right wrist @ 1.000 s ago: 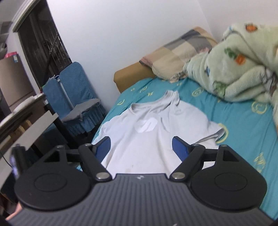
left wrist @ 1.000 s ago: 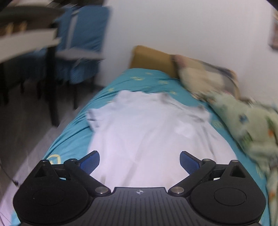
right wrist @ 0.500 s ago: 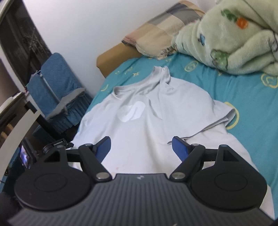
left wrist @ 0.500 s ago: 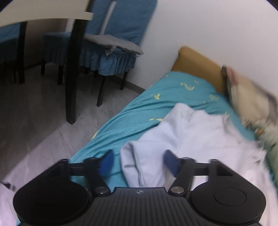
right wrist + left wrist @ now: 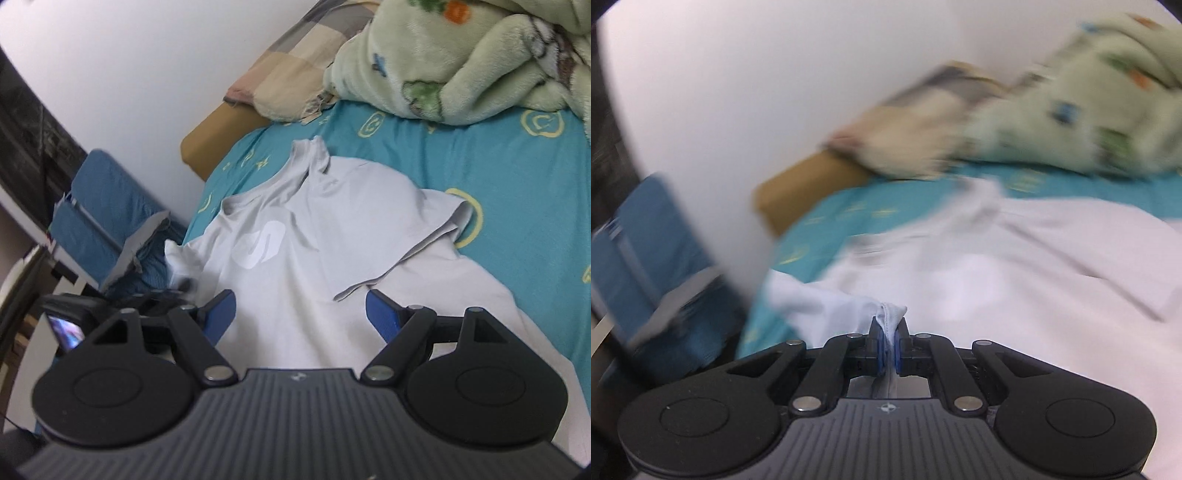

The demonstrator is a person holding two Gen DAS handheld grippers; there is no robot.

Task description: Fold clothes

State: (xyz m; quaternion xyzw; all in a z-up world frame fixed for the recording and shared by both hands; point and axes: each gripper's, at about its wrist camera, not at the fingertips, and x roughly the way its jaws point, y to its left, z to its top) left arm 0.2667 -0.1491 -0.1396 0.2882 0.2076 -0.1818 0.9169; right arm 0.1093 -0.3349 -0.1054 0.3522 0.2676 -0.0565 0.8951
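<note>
A light grey T-shirt (image 5: pixel 295 266) with a white chest logo (image 5: pixel 258 245) lies spread on the teal bed sheet (image 5: pixel 498 177). Its right sleeve (image 5: pixel 424 229) is folded in over the body. My left gripper (image 5: pixel 889 325) is shut on the bunched edge of the left sleeve (image 5: pixel 827 299) at the bed's left side, with fabric pinched between the blue pads. The left wrist view is motion-blurred. My right gripper (image 5: pixel 300 310) hovers open over the shirt's lower body with nothing between its fingers. Part of the left gripper's housing (image 5: pixel 74 317) shows at the right wrist view's left edge.
A green fleece blanket (image 5: pixel 480 55) and a checked pillow (image 5: pixel 288 70) are piled at the head of the bed, by a tan headboard (image 5: pixel 214 125). A blue covered chair (image 5: pixel 99 210) stands close to the bed's left edge. A white wall runs behind.
My left gripper swung to the shirt's left sleeve, rolled, and went from wide open to shut on the sleeve edge. My right gripper sank closer to the shirt, still open.
</note>
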